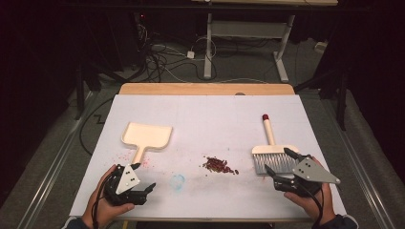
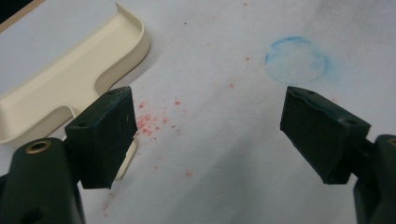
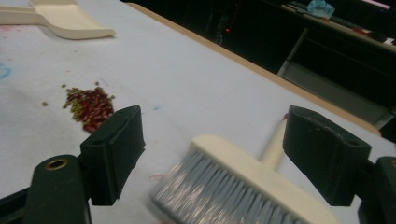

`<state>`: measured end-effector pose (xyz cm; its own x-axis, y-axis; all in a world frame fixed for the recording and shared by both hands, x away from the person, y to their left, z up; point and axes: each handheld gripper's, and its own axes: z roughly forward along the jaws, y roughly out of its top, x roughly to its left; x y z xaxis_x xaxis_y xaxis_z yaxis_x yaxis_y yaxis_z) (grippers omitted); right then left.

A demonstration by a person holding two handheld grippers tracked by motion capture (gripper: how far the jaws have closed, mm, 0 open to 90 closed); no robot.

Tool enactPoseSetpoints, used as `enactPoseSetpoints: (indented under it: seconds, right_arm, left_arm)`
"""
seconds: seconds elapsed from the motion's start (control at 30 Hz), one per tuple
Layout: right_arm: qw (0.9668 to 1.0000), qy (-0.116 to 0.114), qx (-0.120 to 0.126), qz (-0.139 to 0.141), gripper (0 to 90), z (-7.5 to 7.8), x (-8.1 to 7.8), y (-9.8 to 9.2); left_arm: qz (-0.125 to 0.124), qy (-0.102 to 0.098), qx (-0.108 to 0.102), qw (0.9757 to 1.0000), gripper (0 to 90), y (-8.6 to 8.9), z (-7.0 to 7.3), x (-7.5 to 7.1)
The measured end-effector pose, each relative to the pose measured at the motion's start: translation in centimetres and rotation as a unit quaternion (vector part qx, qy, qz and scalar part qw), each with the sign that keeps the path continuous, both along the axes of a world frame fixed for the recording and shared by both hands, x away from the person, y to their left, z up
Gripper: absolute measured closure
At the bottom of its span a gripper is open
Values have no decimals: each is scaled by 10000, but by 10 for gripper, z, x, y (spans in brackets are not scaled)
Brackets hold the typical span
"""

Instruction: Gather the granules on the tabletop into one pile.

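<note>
Cream plastic dustpan (image 2: 70, 74): handle end hidden behind left hand-held gripper (image 2: 201, 135), jaws wide. Grey-bristled cream brush (image 3: 243, 186): blurred, between right hand-held gripper (image 3: 212, 154)'s wide jaws. White-covered counter (image 1: 215, 114); dark room at 12 o'clock.

The table (image 1: 205, 107) bears dustpan (image 1: 147, 135), beans (image 1: 218, 165), brush (image 1: 273, 151).
</note>
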<state>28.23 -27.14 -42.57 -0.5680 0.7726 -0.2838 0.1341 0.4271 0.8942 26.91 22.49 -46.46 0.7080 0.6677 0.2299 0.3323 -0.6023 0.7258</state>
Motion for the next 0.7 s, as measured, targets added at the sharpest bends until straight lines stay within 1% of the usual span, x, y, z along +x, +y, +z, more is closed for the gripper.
enactPoseSetpoints:
  seconds: [0.1,0.17,0.2,0.27,0.33,0.37,0.43,0.5,0.7]
  right_arm:
    - [9999,89,38,72,209,-11,-5,-3]
    - [9999,122,-27,80,209,-17,-7,-3]
    - [9998,150,-23,114,210,-19,-8,-3]
    - [9997,196,-116,117,209,-22,-10,-2]
    - [9995,185,-197,149,209,-23,-11,0]
    - [9995,171,-216,144,209,-22,-11,1]
    - [9997,125,-171,153,209,-19,-13,1]
    - [9997,121,-196,129,209,-18,-14,3]
    - [9996,96,-227,141,209,-18,-13,6]
  left_arm:
    - [0,6,6,10000,172,-1,-1,1]
    - [-20,10,73,10000,172,-2,-1,0]
    - [-24,0,77,10000,172,-2,-1,-1]
    - [-64,-21,67,10000,172,-3,0,-1]
    - [-66,-46,55,10000,172,-3,0,-1]
    - [-91,-40,86,9999,172,-3,0,-1]
    - [-86,-19,100,9999,172,-2,-1,-1]
    - [-83,-6,31,10000,172,-2,-1,-1]
    - [-76,-55,28,10000,172,-1,0,-3]
